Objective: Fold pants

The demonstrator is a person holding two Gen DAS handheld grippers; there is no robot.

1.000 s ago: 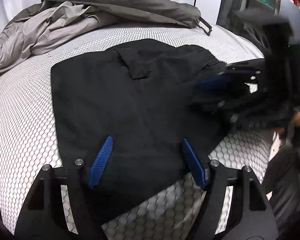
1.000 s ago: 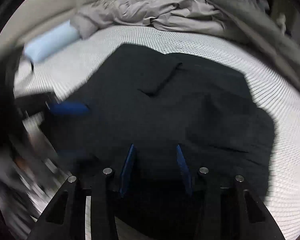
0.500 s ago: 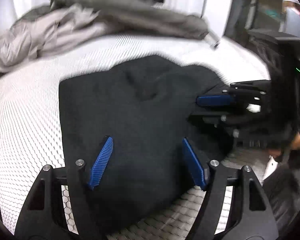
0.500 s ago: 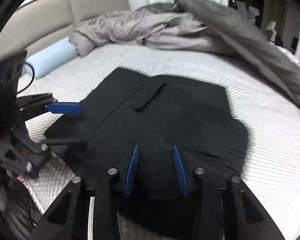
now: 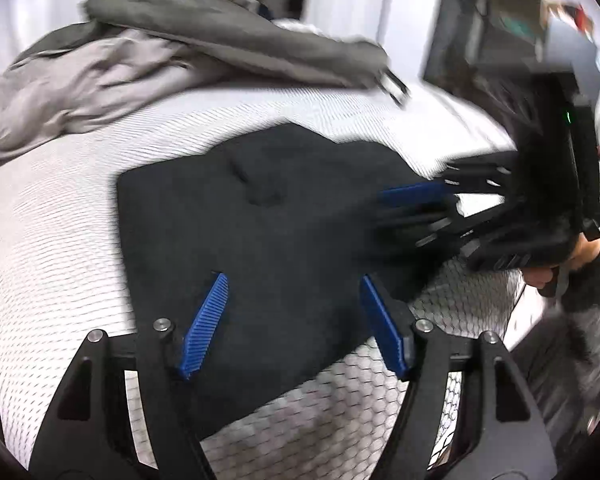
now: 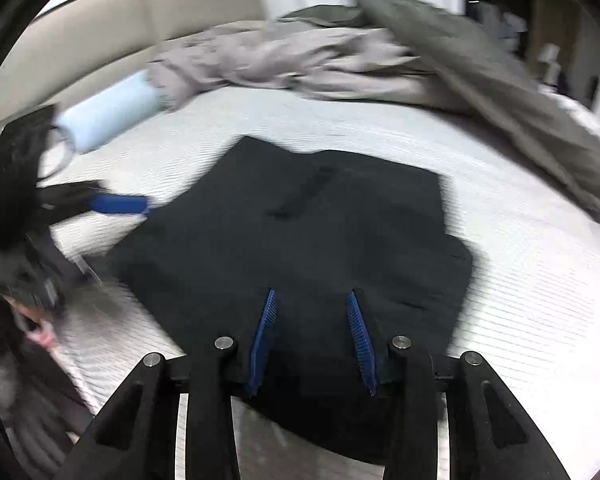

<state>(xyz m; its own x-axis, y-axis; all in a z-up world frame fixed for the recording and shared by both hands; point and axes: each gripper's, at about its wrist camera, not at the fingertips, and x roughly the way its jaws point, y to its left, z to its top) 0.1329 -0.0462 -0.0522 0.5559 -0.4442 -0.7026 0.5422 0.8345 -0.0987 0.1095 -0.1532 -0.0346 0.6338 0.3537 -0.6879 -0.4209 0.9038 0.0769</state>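
Here, in the left wrist view, your left hand-held gripper (image 5: 294,322) hovers wide and empty over the near edge of the black pants (image 5: 260,248), folded flat on the bed (image 5: 52,240). In the right wrist view, your right hand-held gripper (image 6: 312,338) stands narrower, gripping nothing; pinch both near corners evenly before folding.

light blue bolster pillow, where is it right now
In the right wrist view the light blue bolster pillow lies upper left on the white mattress, against the beige headboard, touching the crumpled grey duvet, beyond the black pants.
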